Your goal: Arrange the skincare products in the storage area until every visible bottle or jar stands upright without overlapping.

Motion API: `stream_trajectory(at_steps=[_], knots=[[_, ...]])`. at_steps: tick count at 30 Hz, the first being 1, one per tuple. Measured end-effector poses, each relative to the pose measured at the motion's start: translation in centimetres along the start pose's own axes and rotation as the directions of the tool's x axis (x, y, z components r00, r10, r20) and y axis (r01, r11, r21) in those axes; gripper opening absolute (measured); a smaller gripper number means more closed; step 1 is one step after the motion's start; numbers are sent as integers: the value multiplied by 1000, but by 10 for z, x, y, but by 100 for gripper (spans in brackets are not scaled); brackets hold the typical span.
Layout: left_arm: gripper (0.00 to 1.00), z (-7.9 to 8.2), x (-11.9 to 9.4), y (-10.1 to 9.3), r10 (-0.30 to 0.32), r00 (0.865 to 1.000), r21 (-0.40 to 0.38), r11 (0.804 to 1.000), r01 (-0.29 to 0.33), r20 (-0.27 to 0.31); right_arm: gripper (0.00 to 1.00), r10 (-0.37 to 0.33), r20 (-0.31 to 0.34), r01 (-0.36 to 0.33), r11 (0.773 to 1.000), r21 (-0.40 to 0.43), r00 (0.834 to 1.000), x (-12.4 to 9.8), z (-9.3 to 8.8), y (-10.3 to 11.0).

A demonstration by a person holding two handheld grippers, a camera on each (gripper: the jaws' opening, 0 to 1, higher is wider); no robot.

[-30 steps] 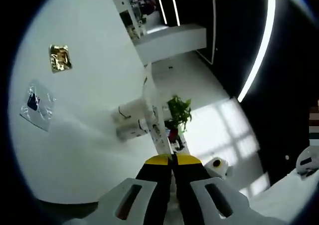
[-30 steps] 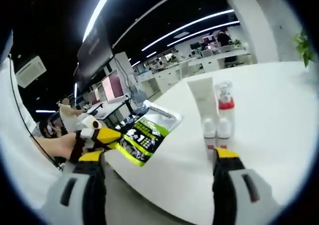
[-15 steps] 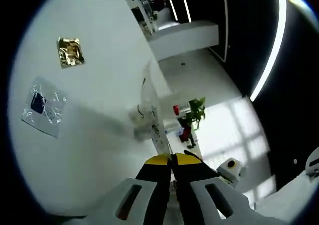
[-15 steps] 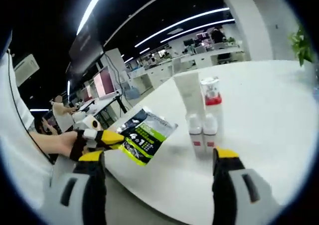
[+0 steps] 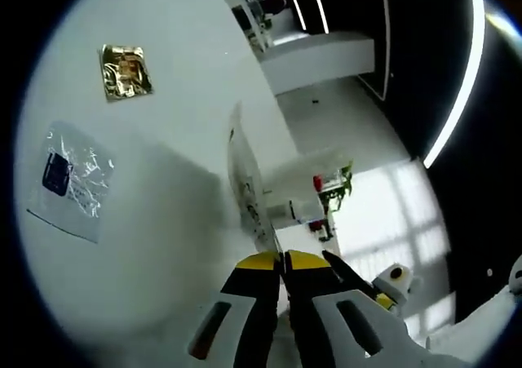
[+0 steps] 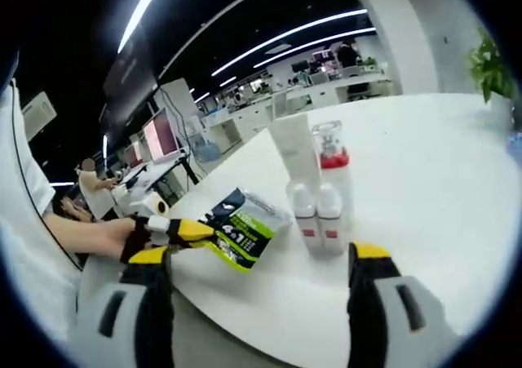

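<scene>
- While the left gripper (image 5: pixel 282 262) has its yellow-tipped jaws pressed together on the black-and-green sachet (image 6: pixel 241 230), the right gripper (image 6: pixel 261 258) hangs with its jaws wide apart and nothing between them.
- In the right gripper view the sachet juts over the near edge of the white desk (image 6: pixel 424 172), pinched at its outer end by the left gripper, its long axis running from that edge in toward the bottles.
- In the left gripper view the same sachet (image 5: pixel 245 184) shows edge-on, a thin strip reaching straight away from the jaw tips.
- Four skincare items stand upright in a tight cluster a little in from the near edge: a white tube (image 6: pixel 294 148), a clear red-banded bottle (image 6: pixel 330 152) beside it, and two small white bottles (image 6: pixel 318 217) in front, touching side by side.
- Beyond and beside the cluster the desk surface is bare and broad.
- A gold foil packet (image 5: pixel 126 72) and a clear plastic packet (image 5: pixel 69 180) lie flat, well apart from the sachet.
</scene>
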State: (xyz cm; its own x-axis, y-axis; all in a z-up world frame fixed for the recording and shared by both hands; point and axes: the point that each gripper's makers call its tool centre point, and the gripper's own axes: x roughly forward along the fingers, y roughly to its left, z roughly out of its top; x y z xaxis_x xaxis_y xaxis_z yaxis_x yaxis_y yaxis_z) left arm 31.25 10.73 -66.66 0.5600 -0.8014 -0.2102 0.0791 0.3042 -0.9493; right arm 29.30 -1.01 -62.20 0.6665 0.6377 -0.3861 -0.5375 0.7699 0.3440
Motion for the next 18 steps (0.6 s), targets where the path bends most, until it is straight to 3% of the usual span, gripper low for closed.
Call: stream_trajectory(at_steps=[8, 18], knots=[[0, 8, 13, 17, 46, 999, 1, 999, -46, -10, 89, -15, -4, 15, 1000, 13, 1000, 0, -2, -6], [0, 4, 17, 45, 176, 984, 14, 984, -176, -23, 89, -28, -8, 28, 999, 29, 1000, 1, -4, -10]])
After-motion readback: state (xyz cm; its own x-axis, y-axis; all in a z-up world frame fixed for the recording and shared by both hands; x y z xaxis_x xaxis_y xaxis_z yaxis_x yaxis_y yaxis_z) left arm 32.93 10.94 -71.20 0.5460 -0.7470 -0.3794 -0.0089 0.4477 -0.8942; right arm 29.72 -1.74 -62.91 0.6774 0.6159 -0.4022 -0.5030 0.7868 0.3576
